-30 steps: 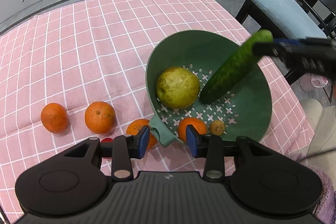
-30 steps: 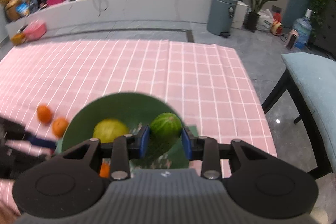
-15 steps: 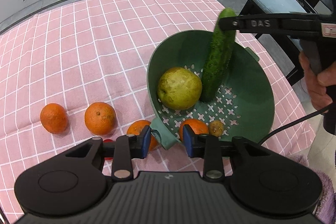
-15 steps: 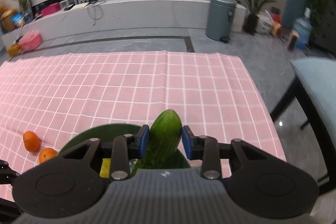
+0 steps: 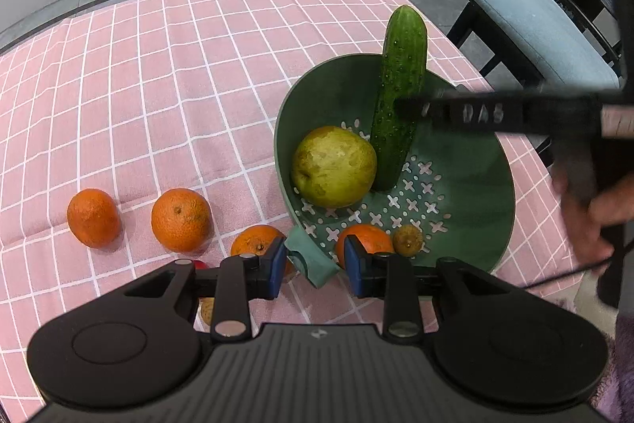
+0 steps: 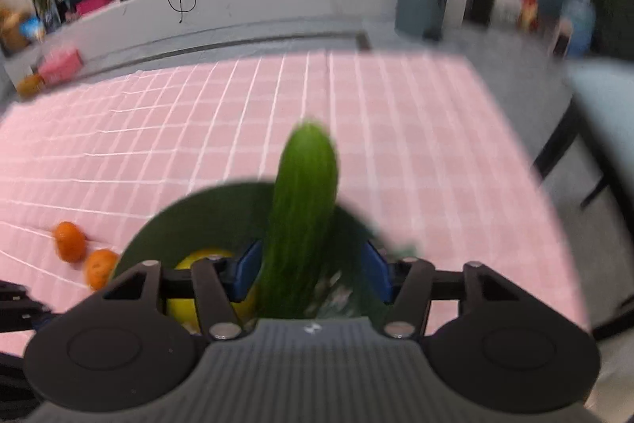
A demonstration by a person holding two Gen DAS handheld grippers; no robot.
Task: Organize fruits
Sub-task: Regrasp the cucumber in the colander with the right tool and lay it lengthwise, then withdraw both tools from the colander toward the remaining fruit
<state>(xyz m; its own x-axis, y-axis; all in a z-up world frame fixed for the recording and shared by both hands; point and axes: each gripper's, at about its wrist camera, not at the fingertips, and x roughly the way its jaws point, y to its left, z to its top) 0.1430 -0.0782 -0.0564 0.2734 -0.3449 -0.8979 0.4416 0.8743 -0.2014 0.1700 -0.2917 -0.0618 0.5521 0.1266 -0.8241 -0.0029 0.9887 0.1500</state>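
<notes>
A green colander bowl (image 5: 467, 129) sits on the pink checked cloth and holds a yellow-green pear (image 5: 333, 167), an orange (image 5: 362, 236) and a small brown fruit (image 5: 407, 240). A cucumber (image 5: 400, 94) stands nearly upright in it, its lower end on the bowl floor beside the pear. My right gripper (image 6: 307, 270) has its jaws spread wide around the cucumber (image 6: 303, 217), a gap showing on the right side. My left gripper (image 5: 311, 262) is shut on the bowl's near handle tab (image 5: 309, 260).
Three oranges (image 5: 93, 213) (image 5: 180, 219) (image 5: 255, 240) lie on the cloth left of the bowl, with a small red thing (image 5: 200, 264) and a brown fruit (image 5: 207, 310) by my left finger. A blue-cushioned chair (image 5: 531, 22) stands beyond the table's right edge.
The right gripper swung the cucumber from slanted to nearly upright in the bowl, then its jaws opened wide. The left gripper stayed on the bowl handle.
</notes>
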